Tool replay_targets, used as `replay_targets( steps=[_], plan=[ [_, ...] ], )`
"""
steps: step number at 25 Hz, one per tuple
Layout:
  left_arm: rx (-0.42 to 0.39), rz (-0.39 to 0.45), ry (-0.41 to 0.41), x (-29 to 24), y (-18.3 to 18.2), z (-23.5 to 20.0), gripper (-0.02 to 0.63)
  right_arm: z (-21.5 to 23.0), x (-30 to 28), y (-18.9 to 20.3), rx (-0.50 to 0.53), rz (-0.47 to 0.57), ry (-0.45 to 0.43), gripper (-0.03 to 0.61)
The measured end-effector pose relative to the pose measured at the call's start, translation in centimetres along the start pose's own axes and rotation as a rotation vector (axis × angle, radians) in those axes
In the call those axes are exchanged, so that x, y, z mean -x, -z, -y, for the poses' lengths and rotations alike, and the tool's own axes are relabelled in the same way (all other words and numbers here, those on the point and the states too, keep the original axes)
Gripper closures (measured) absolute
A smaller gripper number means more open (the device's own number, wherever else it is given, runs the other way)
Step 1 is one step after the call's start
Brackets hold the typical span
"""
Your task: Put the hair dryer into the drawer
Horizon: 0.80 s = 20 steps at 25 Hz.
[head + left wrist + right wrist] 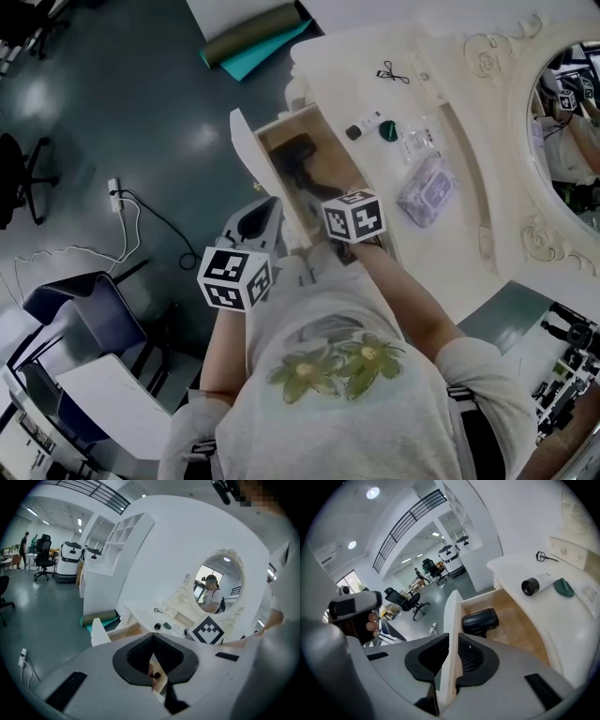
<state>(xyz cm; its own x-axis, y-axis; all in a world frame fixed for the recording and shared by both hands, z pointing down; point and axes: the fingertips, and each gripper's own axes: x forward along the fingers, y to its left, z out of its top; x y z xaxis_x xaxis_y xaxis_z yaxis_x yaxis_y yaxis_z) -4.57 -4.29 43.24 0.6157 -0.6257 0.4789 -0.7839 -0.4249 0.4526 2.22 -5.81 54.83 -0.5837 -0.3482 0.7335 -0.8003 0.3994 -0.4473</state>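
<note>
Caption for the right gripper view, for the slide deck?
Right gripper clamped on the front panel of the open drawer, black hair dryer lying inside.

On the cream carved dressing table (450, 56), beside its oval mirror (565, 141), lie a black wire clip (393, 72), a black-capped white bottle (364, 126), a dark green disc (388, 130) and a clear pouch of lilac contents (427, 190), while a rolled teal-and-olive mat (253, 37) and a white power strip (114, 190) lie on the grey floor (141, 94).

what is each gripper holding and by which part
The right gripper grips the open drawer by the top edge of its white front panel; the left gripper, jaws together, holds nothing.
</note>
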Motion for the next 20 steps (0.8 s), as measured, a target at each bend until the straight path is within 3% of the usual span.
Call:
replay_targets(
  steps=[8,20],
  plan=[
    [-0.041,-0.006,0.019,0.0,-0.3,1.6,0.604,-4.2,4.2,-1.3,0.01,0.128,-0.17,0.551],
    [-0.061,-0.025,0.025,-0.1,-0.2,3.2,0.604,-5.4,6.8,-1.0,0.065,0.132,-0.181,0.555]
  ],
)
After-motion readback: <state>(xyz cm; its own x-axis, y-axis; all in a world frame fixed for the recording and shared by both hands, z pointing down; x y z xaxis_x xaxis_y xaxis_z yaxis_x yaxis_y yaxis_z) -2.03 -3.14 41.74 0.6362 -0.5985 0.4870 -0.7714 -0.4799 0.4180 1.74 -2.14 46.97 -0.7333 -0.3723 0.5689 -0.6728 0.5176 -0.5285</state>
